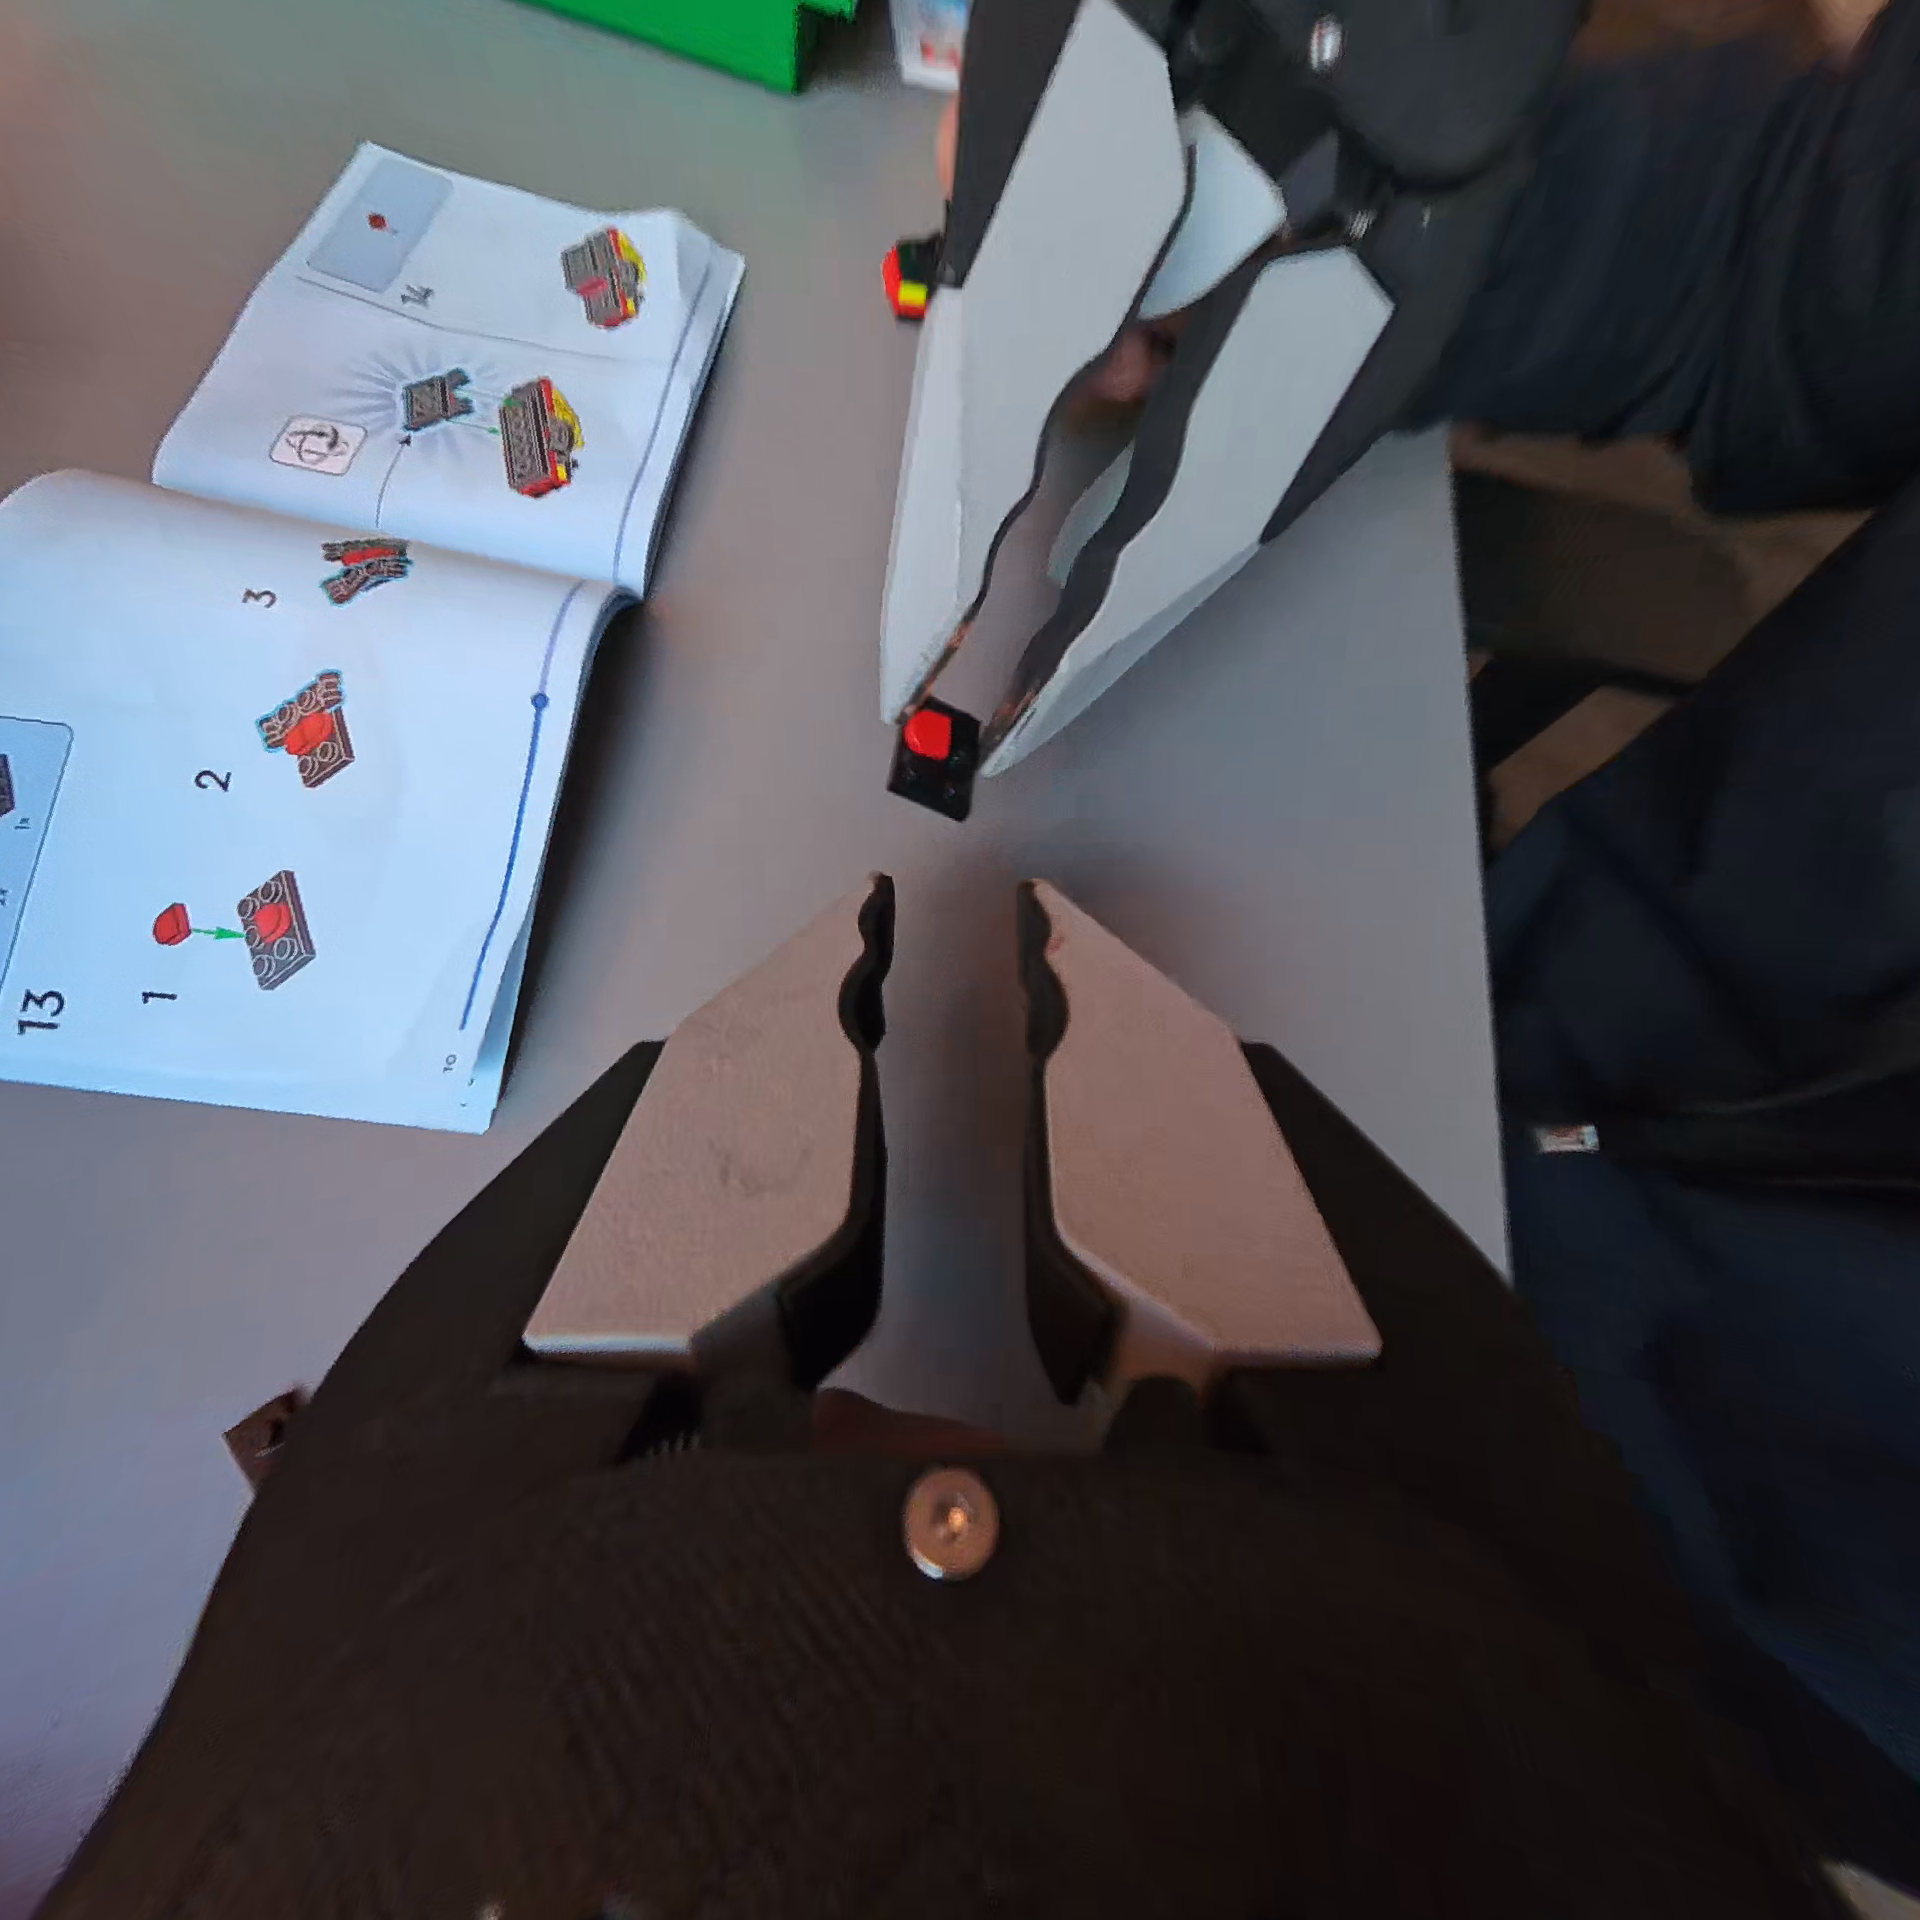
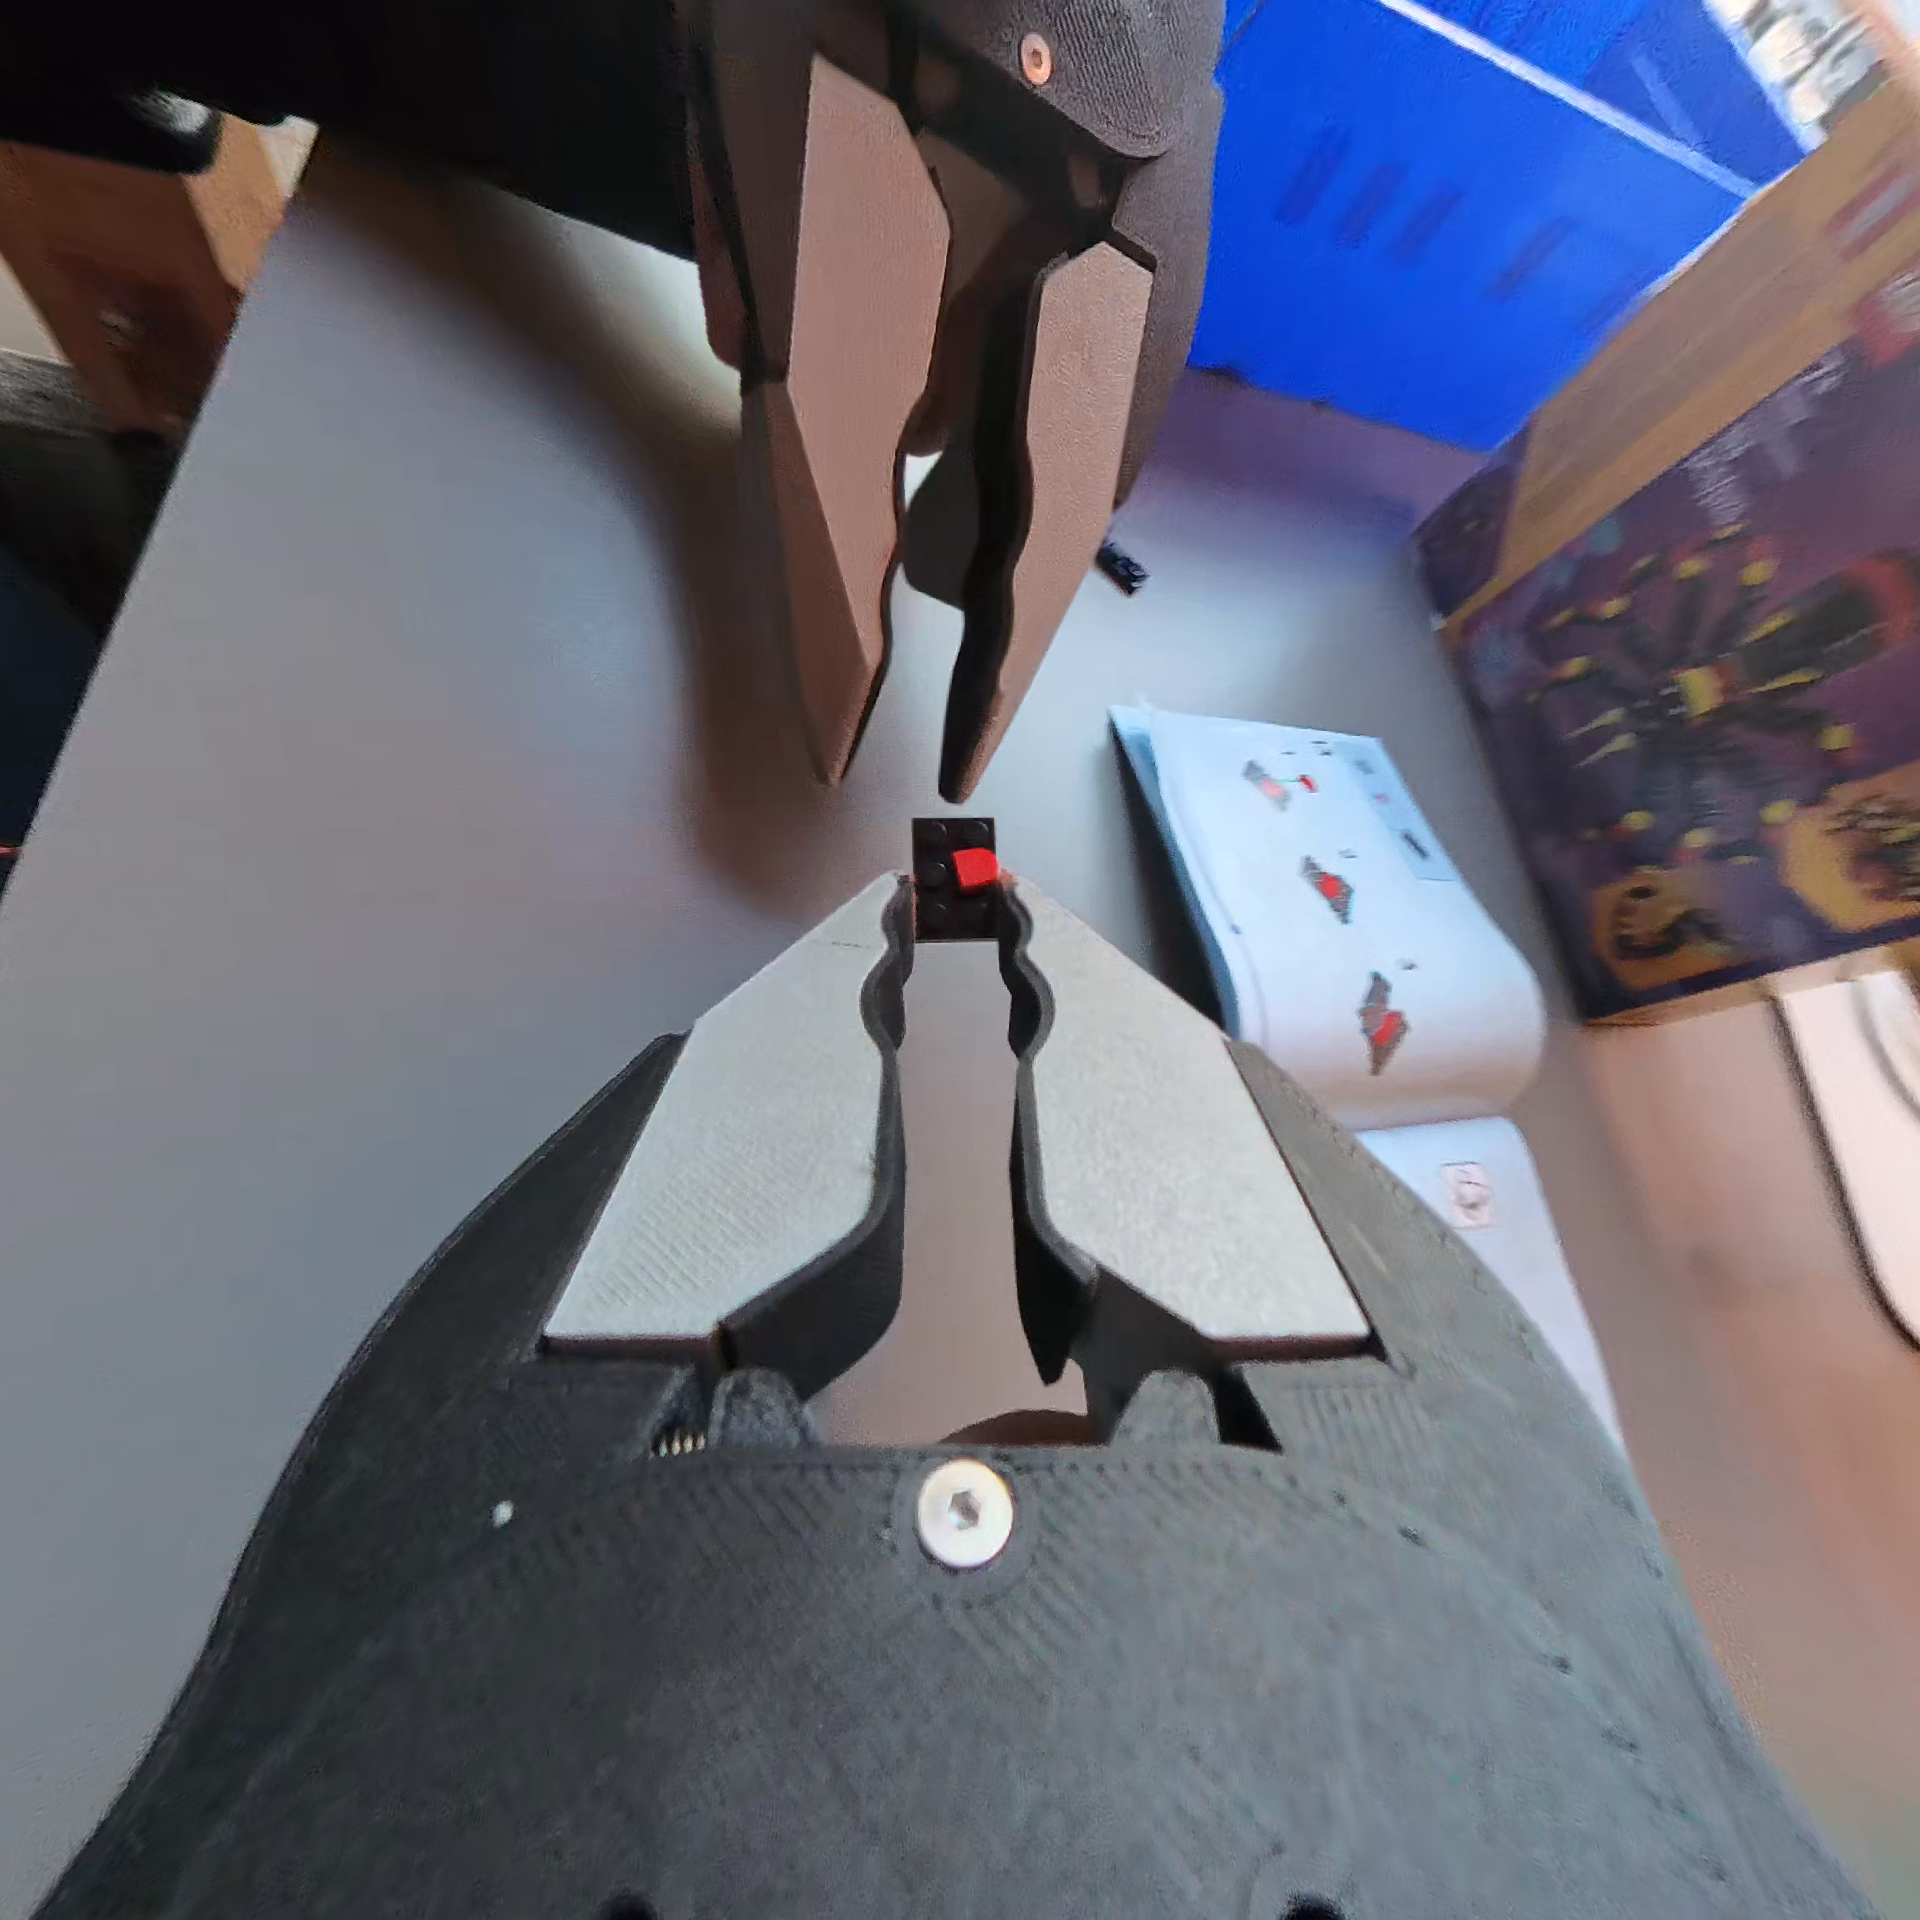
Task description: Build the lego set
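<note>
The right tool [image 2: 954, 896] is clenched on the near end of a small black plate [image 2: 954, 879], held just above the grey bench [image 2: 416, 727]; the plate's long axis runs straight out from the fingertips, studs up, with a red piece [image 2: 975, 867] on its middle toward the right. The left tool [image 1: 954, 896] stands released and empty, its tips parted and pointing at the plate's far end, just short of it. An open instruction booklet [image 1: 312, 727] lies left of that tool.
</note>
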`<state>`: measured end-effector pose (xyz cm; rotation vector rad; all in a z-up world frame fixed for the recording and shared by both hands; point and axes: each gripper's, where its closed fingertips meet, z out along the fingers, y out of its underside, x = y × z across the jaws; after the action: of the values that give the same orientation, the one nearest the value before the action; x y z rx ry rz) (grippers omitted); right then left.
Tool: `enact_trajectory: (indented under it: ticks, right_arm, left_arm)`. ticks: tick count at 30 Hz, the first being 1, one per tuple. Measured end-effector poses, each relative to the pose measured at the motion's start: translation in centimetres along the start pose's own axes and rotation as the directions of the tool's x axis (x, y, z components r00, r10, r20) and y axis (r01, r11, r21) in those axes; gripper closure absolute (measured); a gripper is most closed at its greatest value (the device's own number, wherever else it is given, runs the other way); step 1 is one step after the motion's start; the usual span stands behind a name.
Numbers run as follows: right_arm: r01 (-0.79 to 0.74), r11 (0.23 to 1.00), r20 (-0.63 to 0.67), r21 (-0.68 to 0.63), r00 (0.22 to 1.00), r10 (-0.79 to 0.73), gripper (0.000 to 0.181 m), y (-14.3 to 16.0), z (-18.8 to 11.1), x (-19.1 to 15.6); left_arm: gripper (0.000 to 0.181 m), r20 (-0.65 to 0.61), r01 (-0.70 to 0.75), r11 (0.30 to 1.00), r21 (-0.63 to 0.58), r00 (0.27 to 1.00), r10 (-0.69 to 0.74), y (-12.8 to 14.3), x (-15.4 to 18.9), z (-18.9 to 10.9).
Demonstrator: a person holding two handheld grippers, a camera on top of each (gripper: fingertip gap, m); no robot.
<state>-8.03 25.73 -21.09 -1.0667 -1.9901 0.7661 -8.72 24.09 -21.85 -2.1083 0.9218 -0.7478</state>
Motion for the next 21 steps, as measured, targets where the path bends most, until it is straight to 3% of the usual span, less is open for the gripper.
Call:
enact_trajectory:
  ticks: [6, 12, 21]
  right_arm:
    - [0.041, 0.999, -0.049, -0.021, 0.998, -0.042, 0.168, -0.1, -0.1, 0.3]
    - [0.036, 0.999, -0.055, -0.007, 0.998, -0.036, 0.168, -0.6, -0.5, 0.4]
    - [0.044, 0.999, -0.053, -0.002, 0.998, -0.044, 0.168, -0.9, -0.7, 0.2]
  left_arm:
    - [0.158, -0.104, 0.135, 0.986, 0.103, 0.987, -0.124, -1.9, 0.5, -0.2]
    - [0.163, -0.092, 0.195, 0.976, 0.102, 0.978, -0.185, -1.9, -0.1, 0.3]
    - [0.175, -0.217, 0.314, 0.939, 0.14, 0.935, -0.281, -2.8, 0.3, 0.1]
